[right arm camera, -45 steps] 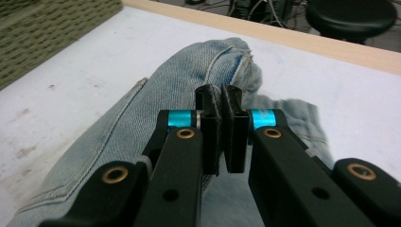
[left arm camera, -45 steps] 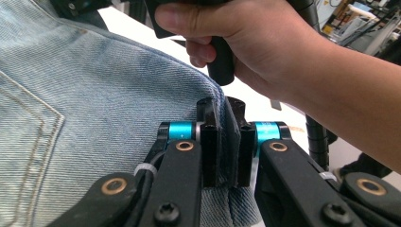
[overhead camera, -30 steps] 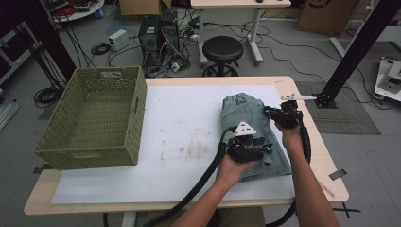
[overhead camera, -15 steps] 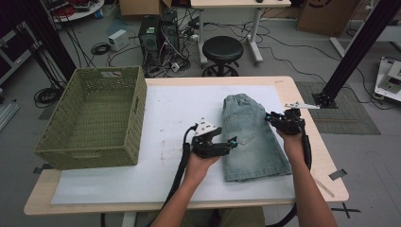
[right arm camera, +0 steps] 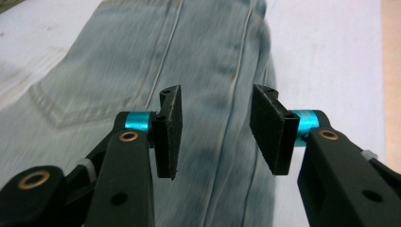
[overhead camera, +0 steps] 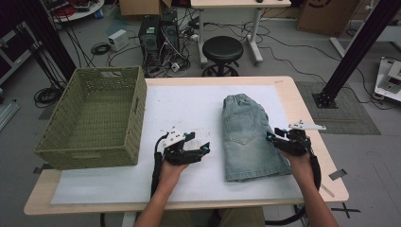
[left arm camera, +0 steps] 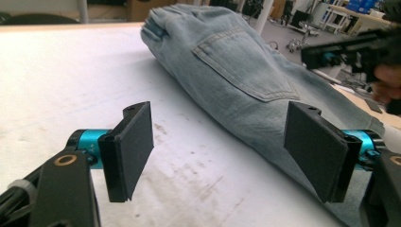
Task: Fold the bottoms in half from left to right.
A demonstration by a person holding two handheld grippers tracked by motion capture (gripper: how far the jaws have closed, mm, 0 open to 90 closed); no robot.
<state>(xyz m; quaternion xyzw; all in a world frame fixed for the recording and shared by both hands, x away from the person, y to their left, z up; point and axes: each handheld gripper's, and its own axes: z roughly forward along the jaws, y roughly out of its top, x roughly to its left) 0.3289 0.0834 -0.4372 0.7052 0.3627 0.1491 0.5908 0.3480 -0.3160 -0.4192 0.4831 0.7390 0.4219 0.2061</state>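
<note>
Folded denim shorts (overhead camera: 250, 139) are lying flat on the white mat (overhead camera: 189, 109), right of the green basket (overhead camera: 94, 120). The left gripper (overhead camera: 201, 150), having just let go and pulled away leftward, is hovering beside them, jaws spreading wide around nothing. The right gripper (overhead camera: 270, 138) is opening over the shorts' right edge, its pads (right arm camera: 172, 127) clear of the cloth.

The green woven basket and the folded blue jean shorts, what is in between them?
In the high view, bare white table cover lies between green woven basket and folded blue jean shorts, with the open left gripper nearer the person.
</note>
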